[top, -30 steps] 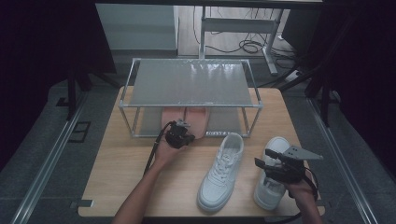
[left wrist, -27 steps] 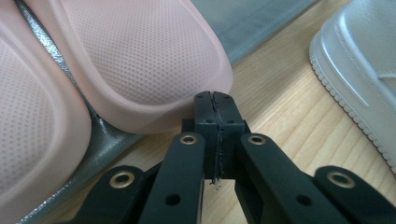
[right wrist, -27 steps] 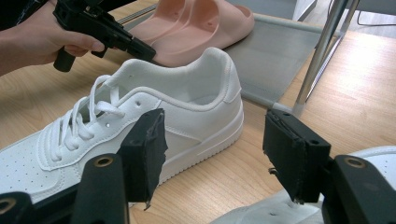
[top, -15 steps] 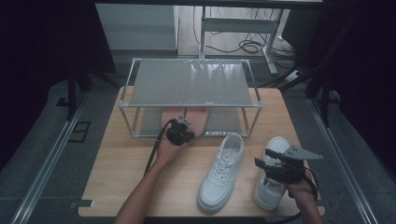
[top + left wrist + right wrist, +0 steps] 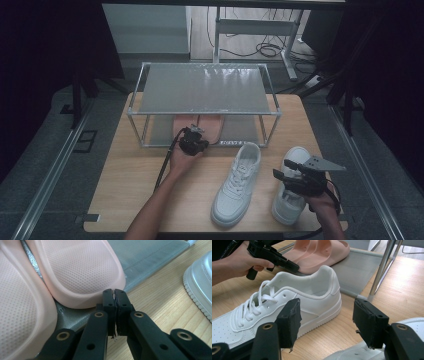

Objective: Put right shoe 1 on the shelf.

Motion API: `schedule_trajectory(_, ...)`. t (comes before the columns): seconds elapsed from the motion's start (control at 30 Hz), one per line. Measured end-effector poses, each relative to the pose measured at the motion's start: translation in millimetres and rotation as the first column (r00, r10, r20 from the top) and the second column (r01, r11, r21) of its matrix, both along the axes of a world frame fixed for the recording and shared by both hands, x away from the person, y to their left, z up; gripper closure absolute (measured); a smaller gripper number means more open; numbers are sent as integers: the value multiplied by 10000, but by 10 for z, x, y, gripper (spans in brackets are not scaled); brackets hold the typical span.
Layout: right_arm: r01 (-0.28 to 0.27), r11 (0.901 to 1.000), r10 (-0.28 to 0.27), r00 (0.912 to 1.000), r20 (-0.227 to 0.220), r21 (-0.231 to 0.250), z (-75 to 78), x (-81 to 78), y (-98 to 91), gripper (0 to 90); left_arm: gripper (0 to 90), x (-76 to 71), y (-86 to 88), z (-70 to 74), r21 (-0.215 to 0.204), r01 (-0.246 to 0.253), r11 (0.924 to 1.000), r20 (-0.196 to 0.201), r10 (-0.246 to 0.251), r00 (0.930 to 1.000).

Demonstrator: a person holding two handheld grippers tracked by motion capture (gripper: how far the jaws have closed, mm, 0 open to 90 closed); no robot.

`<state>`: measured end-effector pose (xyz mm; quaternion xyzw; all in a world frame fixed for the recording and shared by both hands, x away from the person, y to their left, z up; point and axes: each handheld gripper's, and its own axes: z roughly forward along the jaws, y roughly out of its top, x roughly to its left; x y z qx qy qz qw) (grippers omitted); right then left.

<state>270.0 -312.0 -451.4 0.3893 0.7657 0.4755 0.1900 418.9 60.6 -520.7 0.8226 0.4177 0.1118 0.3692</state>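
High view: left hand-held gripper (image 5: 194,141) is hovering at the front edge of the wire rack's (image 5: 205,113) lower shelf, jaws nearly together with nothing between them, having just parted slightly. Just ahead of its tips, the pink slippers (image 5: 82,272) are lying side by side on that shelf, soft and dimpled. Right hand-held gripper (image 5: 295,178) is standing wide open and empty above one white sneaker (image 5: 292,192); another white sneaker (image 5: 237,182) is resting on the counter (image 5: 135,185) between both tools, bare wood around.
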Motion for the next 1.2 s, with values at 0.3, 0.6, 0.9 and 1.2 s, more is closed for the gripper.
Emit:
schedule_trajectory(0.3, 1, 10000, -1, 10000, 47, 27, 8, -3, 0, 396, 866, -291, 230, 103, -389, -82, 9992, 219, 91, 9997)
schedule_trajectory(0.6, -56, 10000, 56, 10000, 5, -27, 5, -8, 32, 396, 863, -692, 512, 151, -843, 204, 9962, 393, -171, 9991)
schedule_trajectory(0.9, -80, 10000, 80, 10000, 7, -51, 3, -11, 46, 396, 856, -1007, 745, 168, -1148, 33, 9934, 454, 19, 9990)
schedule_trajectory(1.2, -107, 9999, 107, 9999, -21, -77, -1, -14, 59, 396, 845, -1214, 890, 134, -1181, -4, 9930, 295, 39, 9996)
